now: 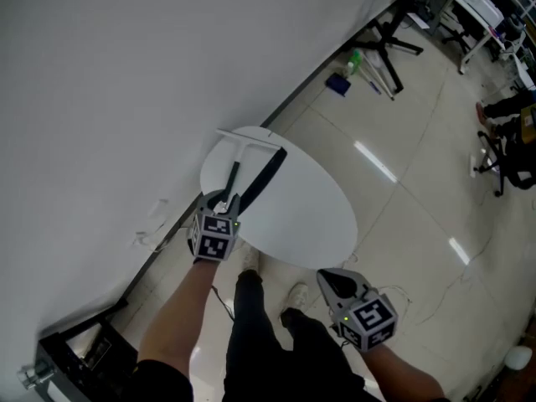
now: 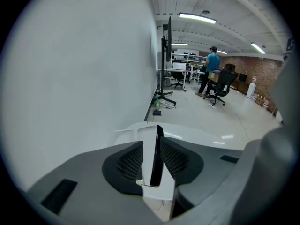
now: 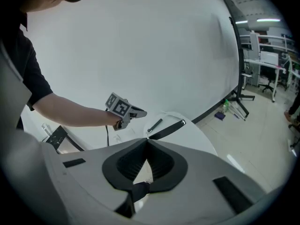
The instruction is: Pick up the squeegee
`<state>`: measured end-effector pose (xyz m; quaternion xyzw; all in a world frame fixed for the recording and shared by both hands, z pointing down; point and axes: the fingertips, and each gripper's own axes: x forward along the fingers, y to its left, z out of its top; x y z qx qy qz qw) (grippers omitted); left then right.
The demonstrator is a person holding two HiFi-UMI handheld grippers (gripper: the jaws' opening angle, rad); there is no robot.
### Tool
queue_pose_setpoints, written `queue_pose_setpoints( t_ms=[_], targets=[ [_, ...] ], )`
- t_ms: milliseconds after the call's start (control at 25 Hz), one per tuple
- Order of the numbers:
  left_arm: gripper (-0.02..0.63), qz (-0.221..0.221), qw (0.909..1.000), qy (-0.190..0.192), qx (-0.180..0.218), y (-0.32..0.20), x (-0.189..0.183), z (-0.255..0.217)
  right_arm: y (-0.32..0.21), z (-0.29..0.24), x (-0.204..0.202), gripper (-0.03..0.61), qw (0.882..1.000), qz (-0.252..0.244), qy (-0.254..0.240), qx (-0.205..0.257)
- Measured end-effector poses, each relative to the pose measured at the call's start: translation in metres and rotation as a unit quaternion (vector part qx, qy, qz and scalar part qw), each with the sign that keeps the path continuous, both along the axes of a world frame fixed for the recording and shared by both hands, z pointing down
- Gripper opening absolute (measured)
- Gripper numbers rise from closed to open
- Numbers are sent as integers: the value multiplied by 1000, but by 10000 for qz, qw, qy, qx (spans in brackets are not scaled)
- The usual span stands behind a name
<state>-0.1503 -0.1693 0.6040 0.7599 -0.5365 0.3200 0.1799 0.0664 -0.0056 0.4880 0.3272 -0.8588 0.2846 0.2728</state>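
Note:
On the round white table [image 1: 310, 216] lies the squeegee: a white T-shaped head [image 1: 247, 141] with a dark handle [image 1: 234, 174]. A long black bar [image 1: 266, 177] lies next to it. My left gripper [image 1: 224, 201] is at the table's near-left edge, pointing along them. In the left gripper view its jaws [image 2: 151, 146] stand wide, and the black-edged bar [image 2: 157, 158] runs between the pads; no press on it shows. The white head [image 2: 126, 131] shows left of it. My right gripper [image 1: 325, 276] hangs off the table's near side, shut and empty [image 3: 147, 142]; its view shows the left gripper [image 3: 133, 111] and the bar [image 3: 168, 128].
A white wall [image 1: 126, 74] runs just behind the table. The person's legs and shoes [image 1: 297, 296] are below the table's near edge. A black case [image 1: 84, 350] sits at lower left. A stand's legs [image 1: 389, 40], a green bottle [image 1: 354, 59] and a blue item [image 1: 339, 84] lie farther along the wall.

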Motion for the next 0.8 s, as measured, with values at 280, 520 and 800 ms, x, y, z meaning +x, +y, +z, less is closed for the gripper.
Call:
queue_pose_setpoints(
  t_ms=[280,520,800],
  targets=[
    [118,77,9990,173,-411,-107,-40,141,-64,87,-60,8,9978,379,62,-542],
    [118,27,9970,201,-748,-136,-46,195,-73,118,-66,8,9959,448,166,-772],
    [118,28,9957,252,-887,-148,-41,217,-81,128,-63,8,9932,672,210,-931]
  ],
)
